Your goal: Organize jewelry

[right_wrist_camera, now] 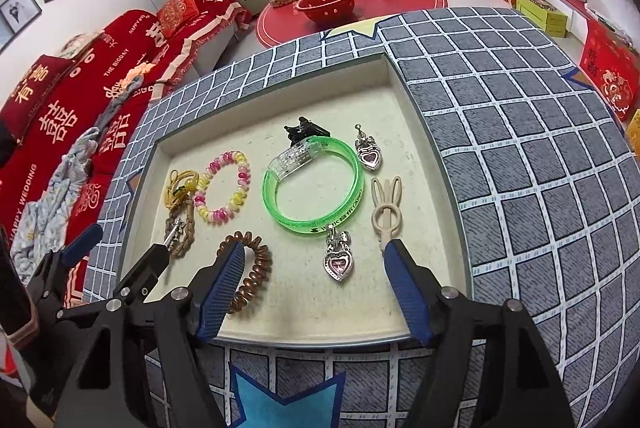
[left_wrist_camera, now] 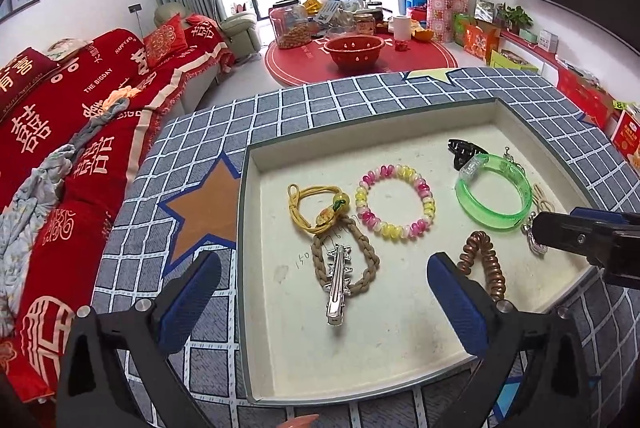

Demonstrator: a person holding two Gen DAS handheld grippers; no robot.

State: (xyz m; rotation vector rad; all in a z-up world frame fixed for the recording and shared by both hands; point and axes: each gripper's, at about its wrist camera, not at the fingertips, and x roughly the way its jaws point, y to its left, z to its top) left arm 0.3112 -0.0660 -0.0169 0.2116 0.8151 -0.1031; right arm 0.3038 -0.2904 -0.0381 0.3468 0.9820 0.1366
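A shallow cream tray (left_wrist_camera: 360,360) (right_wrist_camera: 320,312) holds the jewelry. In it lie a green bangle (left_wrist_camera: 494,188) (right_wrist_camera: 316,188), a pink-yellow bead bracelet (left_wrist_camera: 396,202) (right_wrist_camera: 224,188), a yellow cord bracelet (left_wrist_camera: 316,204), a braided brown cord (left_wrist_camera: 368,264) with a silver hair clip (left_wrist_camera: 338,284) on it, a copper coil band (left_wrist_camera: 486,264) (right_wrist_camera: 250,268), two heart pendants (right_wrist_camera: 338,262) (right_wrist_camera: 368,152), a beige bunny clip (right_wrist_camera: 386,208) and a black claw clip (right_wrist_camera: 304,130). My left gripper (left_wrist_camera: 324,300) is open above the silver clip. My right gripper (right_wrist_camera: 316,288) is open around the near heart pendant.
The tray sits on a blue checked cloth (left_wrist_camera: 192,368) (right_wrist_camera: 520,148) with star patches. A red-covered sofa (left_wrist_camera: 60,148) stands to the left. A round red table (left_wrist_camera: 360,60) with a red colander and jars stands behind. Boxes line the right wall.
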